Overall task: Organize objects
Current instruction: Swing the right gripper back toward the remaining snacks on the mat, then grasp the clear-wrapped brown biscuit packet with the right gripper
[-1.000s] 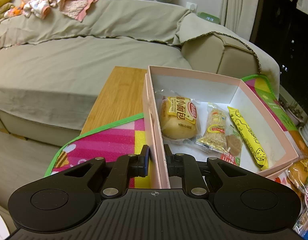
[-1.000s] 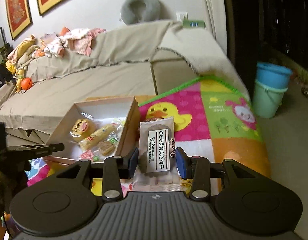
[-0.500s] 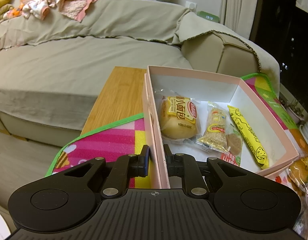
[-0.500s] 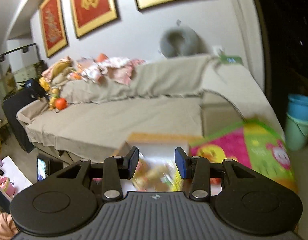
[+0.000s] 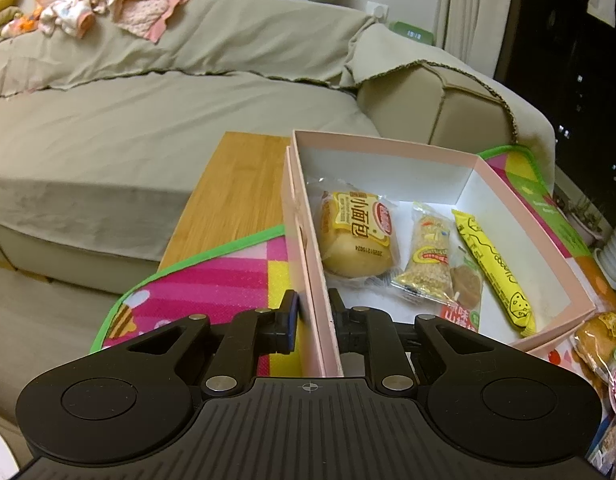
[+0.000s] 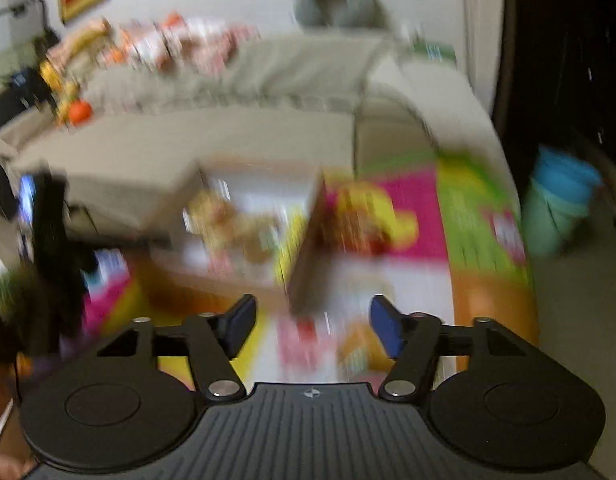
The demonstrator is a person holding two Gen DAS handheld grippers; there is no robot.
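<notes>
Beige sofa (image 5: pixel 148 128) backs a table under a bright play mat (image 5: pixel 212 280). Pitched downward, the left gripper (image 5: pixel 312 312) still pinches the pink box (image 5: pixel 388 152) by its near wall. The right gripper (image 6: pixel 310 322), which held a biscuit packet a second ago, is opening with nothing between its jaws, its view blurred.

left black plastic two-finger gripper (image 5: pixel 312 316): ribbed housing, round side discs, silver pivot screws, small crosshair mark, blue-edged pad | right black plastic two-finger gripper (image 6: pixel 311 320): same ribbed housing, discs and silver screws, blue pads (image 6: pixel 382 326) on both fingers
</notes>
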